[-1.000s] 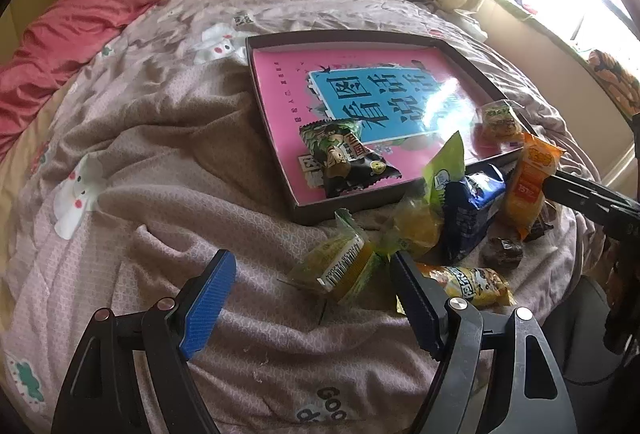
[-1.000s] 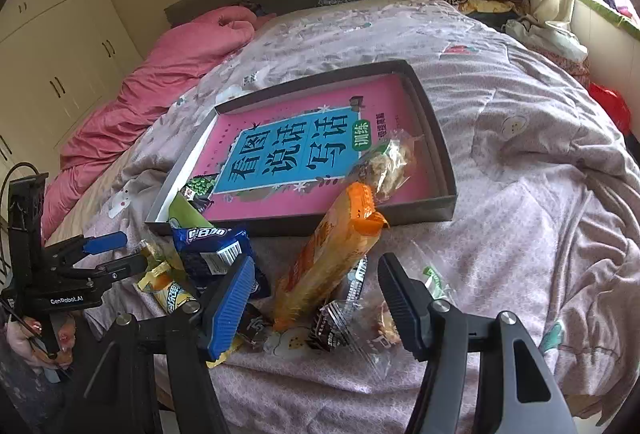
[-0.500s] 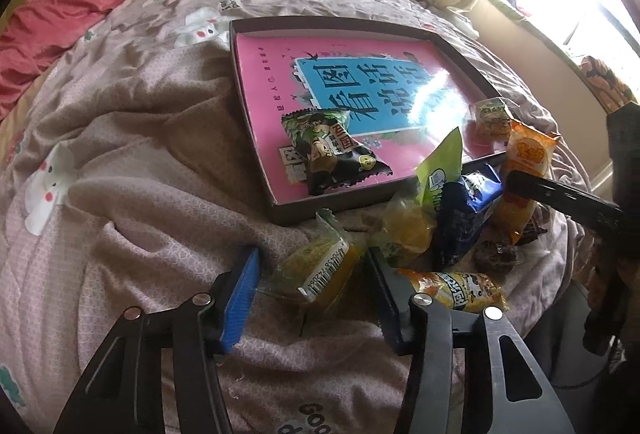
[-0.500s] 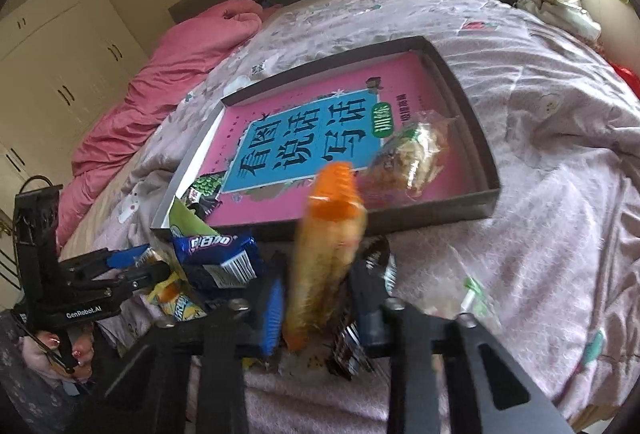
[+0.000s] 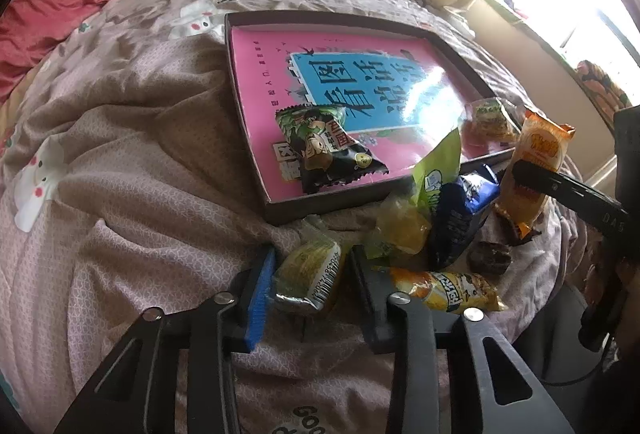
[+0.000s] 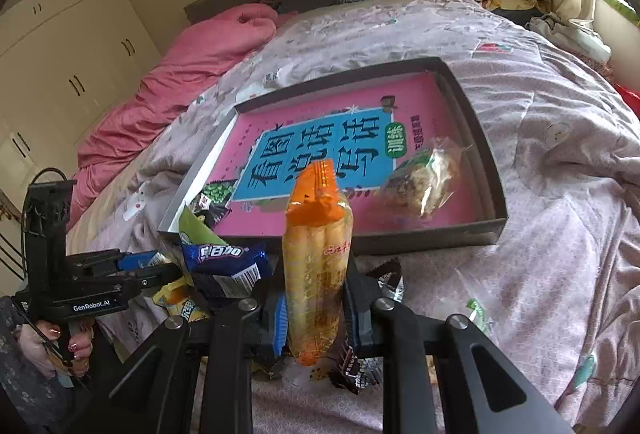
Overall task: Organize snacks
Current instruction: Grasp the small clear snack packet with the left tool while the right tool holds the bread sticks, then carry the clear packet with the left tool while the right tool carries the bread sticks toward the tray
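Orange-topped long clear snack packet (image 6: 318, 266) stands upright between the fingers of the right gripper (image 6: 316, 318), clamped at its lower half, just in front of the near wall of the dark shallow cardboard tray (image 6: 494, 178). Same packet shows in the left wrist view (image 5: 534, 170) at far right, pinched by the black fingers. Tray sits on the pale pink patterned quilt (image 6: 560, 274) of the bed and has a pink-and-blue printed book cover as its floor. Inside the tray: a clear crinkly bag of pale snacks (image 6: 424, 182) near its right wall, and a green-and-black foil snack bag (image 5: 324, 146) near the front left corner.

Left gripper (image 5: 308, 274) is closed around a yellow wrapped snack bar with a barcode (image 5: 310, 270), both pads touching the wrapper, the bar lying on the quilt just outside the tray's near wall. Beside it, loose on the quilt: a yellow crumpled candy wrapper (image 5: 400, 230), a lime-green packet (image 5: 438, 170) leaning on the tray edge, a dark blue biscuit packet (image 5: 460, 214), an orange-yellow printed packet (image 5: 444, 290), a small dark brown wrapped piece (image 5: 490, 258). Pink bedding (image 6: 200, 74) bunched at the head of the bed.
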The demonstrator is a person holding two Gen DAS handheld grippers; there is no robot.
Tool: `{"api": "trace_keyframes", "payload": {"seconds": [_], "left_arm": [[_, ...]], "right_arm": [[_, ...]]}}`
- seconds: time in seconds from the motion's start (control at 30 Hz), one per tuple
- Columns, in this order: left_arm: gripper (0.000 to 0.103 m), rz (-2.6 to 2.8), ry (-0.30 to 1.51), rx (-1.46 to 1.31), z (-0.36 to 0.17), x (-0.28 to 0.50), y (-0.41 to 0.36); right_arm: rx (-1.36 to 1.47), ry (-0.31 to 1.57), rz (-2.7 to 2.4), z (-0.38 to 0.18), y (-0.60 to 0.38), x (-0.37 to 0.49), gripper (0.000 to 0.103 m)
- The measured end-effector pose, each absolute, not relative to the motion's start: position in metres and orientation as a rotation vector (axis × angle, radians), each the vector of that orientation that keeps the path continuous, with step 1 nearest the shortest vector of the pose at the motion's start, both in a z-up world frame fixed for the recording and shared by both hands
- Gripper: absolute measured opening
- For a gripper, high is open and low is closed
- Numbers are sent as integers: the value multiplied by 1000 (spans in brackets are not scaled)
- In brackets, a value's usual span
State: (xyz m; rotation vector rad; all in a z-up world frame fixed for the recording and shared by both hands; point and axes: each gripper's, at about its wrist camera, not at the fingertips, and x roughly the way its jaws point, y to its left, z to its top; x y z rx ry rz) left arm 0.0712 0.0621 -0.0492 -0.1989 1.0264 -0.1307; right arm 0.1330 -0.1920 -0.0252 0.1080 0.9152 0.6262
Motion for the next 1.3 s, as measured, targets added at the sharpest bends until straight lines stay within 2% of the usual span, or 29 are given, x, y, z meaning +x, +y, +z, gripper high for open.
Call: {"api": "trace_keyframes", "payload": {"seconds": [0.17, 0.2, 1.3], "left_arm": [[31, -135, 1014, -230, -46, 69, 66], [26, -136, 1008, -235, -45, 68, 67], [25, -127, 783, -358, 6, 50, 96]], "right_arm": [[108, 900, 616, -20, -196, 136, 23], [108, 899, 614, -20, -196, 135, 23], [108, 825, 628, 9, -196, 135, 23]]}}
